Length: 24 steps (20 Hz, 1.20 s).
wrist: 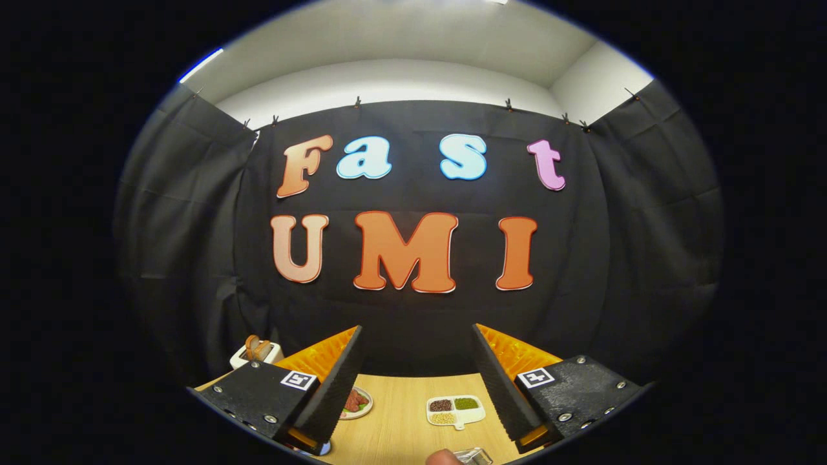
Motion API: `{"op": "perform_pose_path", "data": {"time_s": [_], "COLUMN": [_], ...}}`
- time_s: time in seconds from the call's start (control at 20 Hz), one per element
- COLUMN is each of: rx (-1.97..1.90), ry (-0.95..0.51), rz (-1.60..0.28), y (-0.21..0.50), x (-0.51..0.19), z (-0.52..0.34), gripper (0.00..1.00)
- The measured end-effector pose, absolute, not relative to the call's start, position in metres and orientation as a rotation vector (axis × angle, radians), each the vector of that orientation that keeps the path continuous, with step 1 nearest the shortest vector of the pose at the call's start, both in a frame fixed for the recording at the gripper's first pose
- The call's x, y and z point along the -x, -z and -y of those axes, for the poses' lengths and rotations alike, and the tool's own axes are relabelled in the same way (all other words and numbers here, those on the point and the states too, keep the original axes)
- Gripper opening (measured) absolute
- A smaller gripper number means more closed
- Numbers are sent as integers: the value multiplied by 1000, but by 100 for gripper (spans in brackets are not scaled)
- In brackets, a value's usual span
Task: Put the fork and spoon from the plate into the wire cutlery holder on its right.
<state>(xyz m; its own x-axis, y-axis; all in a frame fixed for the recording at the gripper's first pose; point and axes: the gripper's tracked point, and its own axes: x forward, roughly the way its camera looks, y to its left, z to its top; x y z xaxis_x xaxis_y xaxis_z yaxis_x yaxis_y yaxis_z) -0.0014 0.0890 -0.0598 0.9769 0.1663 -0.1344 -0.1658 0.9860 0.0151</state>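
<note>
My gripper (417, 327) is held high and level, open wide with nothing between its fingers. The black left finger (339, 381) and the black right finger (497, 381) point at the booth's wall, above the far part of a wooden table (400, 426). Below the fingers, at the near edge of what I see, a small shiny object (475, 456) peeks in, too cut off to identify. Under the left finger, a sliver of a white and blue rim (321, 447) shows.
A small plate with red food (357, 402) lies beside the left finger. A white divided tray of beans (455, 410) sits on the table between the fingers. A white toaster with bread (256, 352) stands at the far left. A fingertip (442, 458) shows near the shiny object.
</note>
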Motion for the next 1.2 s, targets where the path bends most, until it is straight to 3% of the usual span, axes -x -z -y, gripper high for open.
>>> {"op": "perform_pose_path", "data": {"time_s": [0.4, 0.65, 1.0, 1.2], "rx": [-16, 21, 62, 90], "ry": [-377, -486, -476, -472], "rz": [-417, -702, -1199, -1372], "y": [145, 227, 342, 376], "x": [32, 69, 139, 167], "z": [-201, -262, -290, -301], "gripper": [97, 97, 91, 86]}}
